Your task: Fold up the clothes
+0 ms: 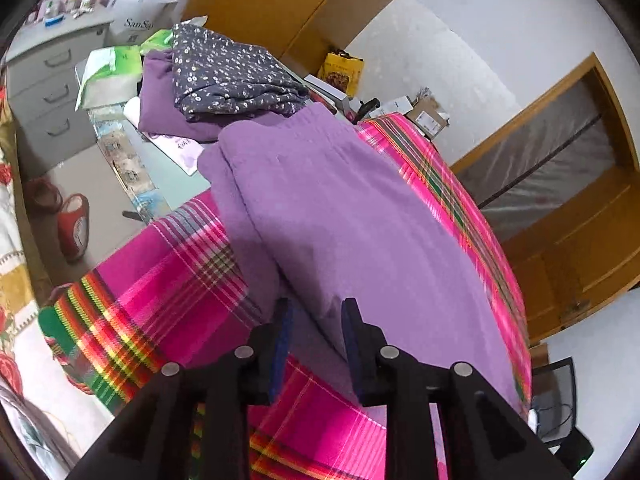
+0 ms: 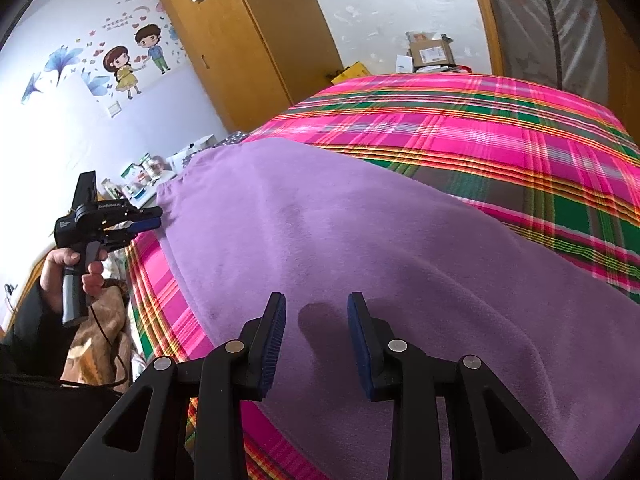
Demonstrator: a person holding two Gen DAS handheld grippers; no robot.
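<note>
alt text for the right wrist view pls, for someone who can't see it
A purple garment lies spread on a pink plaid bedspread, with the right gripper open just above its near part. At the left edge a hand holds the left gripper beside the garment, a wardrobe behind.

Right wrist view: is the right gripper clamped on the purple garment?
No, the right gripper stands open above the purple garment, with bare cloth and its shadow showing in the gap.
</note>
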